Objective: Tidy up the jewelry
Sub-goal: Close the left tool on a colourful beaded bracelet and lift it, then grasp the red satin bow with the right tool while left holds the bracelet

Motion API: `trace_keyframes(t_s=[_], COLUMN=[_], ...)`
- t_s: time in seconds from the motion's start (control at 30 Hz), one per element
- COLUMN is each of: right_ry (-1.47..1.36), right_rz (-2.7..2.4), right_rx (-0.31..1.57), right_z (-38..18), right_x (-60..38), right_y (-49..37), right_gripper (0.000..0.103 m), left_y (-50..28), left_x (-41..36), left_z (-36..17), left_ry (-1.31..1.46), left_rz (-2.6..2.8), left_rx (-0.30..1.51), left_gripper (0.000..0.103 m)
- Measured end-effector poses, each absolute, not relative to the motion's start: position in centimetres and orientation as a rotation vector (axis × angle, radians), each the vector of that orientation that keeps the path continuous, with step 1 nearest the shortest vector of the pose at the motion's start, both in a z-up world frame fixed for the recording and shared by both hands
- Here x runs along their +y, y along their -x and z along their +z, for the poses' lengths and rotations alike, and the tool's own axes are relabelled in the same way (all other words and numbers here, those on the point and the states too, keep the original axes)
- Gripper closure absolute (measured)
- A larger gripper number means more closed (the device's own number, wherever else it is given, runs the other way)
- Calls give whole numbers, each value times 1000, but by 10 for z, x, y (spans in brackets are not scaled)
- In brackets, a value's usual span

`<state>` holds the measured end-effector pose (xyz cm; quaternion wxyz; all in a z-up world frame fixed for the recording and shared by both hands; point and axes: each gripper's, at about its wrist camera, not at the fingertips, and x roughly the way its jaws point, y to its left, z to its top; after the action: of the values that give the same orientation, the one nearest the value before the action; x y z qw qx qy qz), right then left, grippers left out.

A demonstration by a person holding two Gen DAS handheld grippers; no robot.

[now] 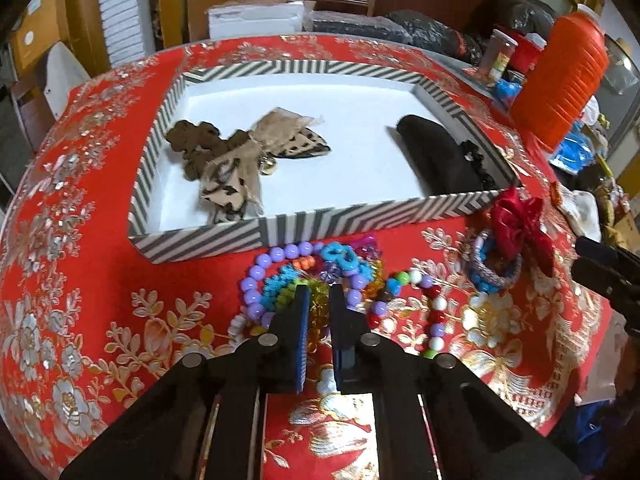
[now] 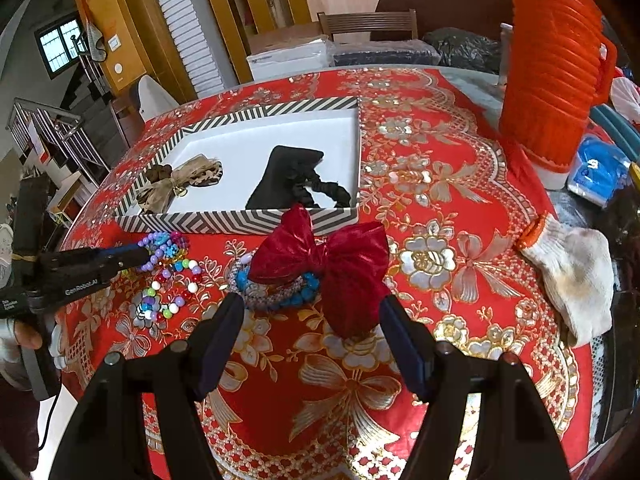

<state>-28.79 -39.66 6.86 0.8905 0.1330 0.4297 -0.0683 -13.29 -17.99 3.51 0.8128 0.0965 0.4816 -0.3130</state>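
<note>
One red floral tablecloth [image 2: 432, 208], left gripper [image 1: 320, 296] pinching amber beads [image 1: 318, 308], right gripper [image 2: 312, 312] spread.

Orange jug [image 2: 554, 60] – dirty glove [image 2: 576, 276] on red cloth [image 2: 440, 208].

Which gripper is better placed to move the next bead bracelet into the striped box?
Left gripper: its jaws are closed among the bead bracelets beside the striped box. The right gripper hangs open near the red bow.
</note>
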Motion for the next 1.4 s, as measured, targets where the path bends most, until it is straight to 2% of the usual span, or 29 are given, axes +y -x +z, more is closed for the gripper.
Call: trace_keyframes(t_s=[0.27,0.53,0.7,0.87,1.13,1.17,1.2,1.23,1.27,1.4], right_ry=[-291,-288,-282,-210,-155,-167,-186,-196,-191,-206], right_rz=[-139,-129,-132,-100,-25,-27,-18,-16,-17,-3], right_rx=[873,850,865,858,964,975,988,994,976,942], right_z=[72,76,72,73,53,47,41,36,35,40], right_x=[-400,-399,-403,-400,-412,-415,-417,-419,-419,-420], right_y=[289,295,293,282,246,242,240,239,240,249], right_gripper=[29,29,30,35,37,41,64,83,83,99], left_y=[136,153,157,159,155,154,154,153,153,150], left_x=[-148,-133,-128,-130,-132,-132,-132,-132,-132,-132], left_z=[89,133,136,131,123,123,122,121,120,119], left_ry=[-8,39,39,33,45,47,48,48,48,51], left_rz=[-733,-745,-728,-726,-717,-717,-717,-717,-716,-710], left_rx=[975,885,865,875,897,900,903,906,907,912], left_gripper=[100,100,100,100,100,100,100,100,100,100])
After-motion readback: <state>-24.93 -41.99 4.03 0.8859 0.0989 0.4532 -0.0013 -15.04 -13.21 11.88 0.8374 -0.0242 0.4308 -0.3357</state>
